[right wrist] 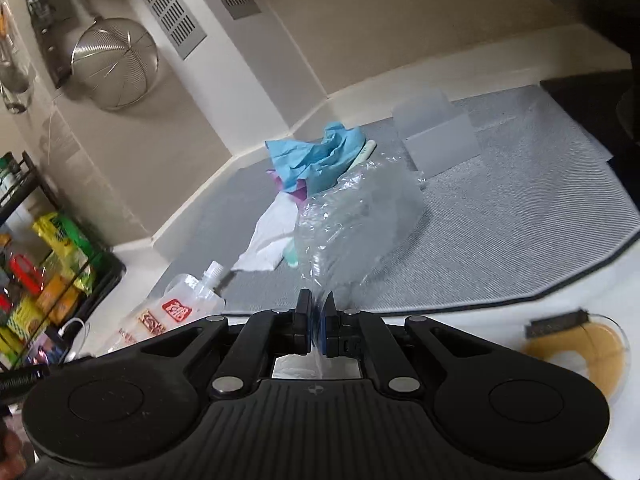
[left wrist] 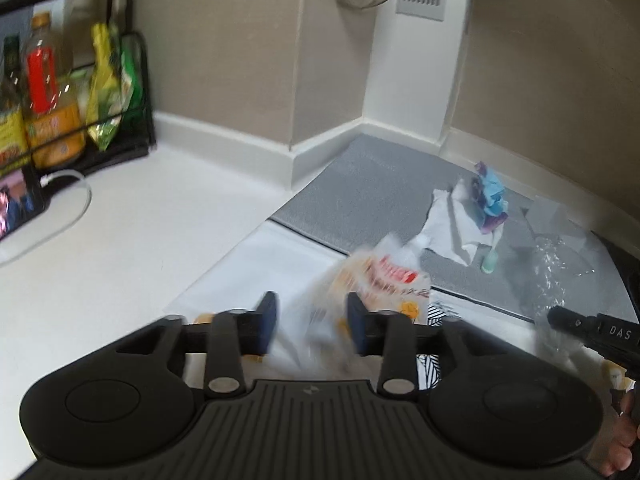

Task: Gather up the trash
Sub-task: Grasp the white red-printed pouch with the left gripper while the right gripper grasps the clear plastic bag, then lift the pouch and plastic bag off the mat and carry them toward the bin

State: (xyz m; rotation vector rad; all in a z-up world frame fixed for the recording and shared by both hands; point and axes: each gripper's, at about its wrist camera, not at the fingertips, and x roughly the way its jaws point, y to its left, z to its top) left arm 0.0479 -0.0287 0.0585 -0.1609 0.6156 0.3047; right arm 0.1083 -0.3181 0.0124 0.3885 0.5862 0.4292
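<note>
Kitchen counter corner, seen from both wrist cameras. The left gripper [left wrist: 312, 322] has its jaws spread wide, and a blurred spout pouch [left wrist: 376, 276] with red and yellow print lies between and just beyond the blue finger pads [left wrist: 267, 318]; whether the pads touch the pouch cannot be told because of motion blur. In the right wrist view the same pouch [right wrist: 176, 312] lies on the white counter [right wrist: 520, 312] at the near-left edge of the gray mat [right wrist: 520, 220], its white spout pointing toward the mat.

The right gripper [right wrist: 315, 326] has its jaws nearly together, pinching the edge of a crumpled clear plastic bag [right wrist: 356, 224], which rises from the fingertips over the mat. In the left wrist view this bag [left wrist: 556, 276] shows at the right, above the body of the right gripper.

Beyond the bag, on the mat, lies a small heap of trash: a crumpled blue glove [right wrist: 320, 152], a purple scrap [right wrist: 298, 192] under it, a white tissue [right wrist: 272, 236], and a pale green stick [right wrist: 362, 154] partly hidden by the bag. A translucent gray plastic piece [right wrist: 436, 136] stands farther back on the mat.

At far left a black wire rack [left wrist: 136, 120] holds bottles and green-yellow packets. A phone [left wrist: 18, 208] with a white cable [left wrist: 68, 216] rests on the counter before it. A metal strainer [right wrist: 116, 64] hangs on the wall. A glass dish with amber residue [right wrist: 580, 356] sits on the counter at right.
</note>
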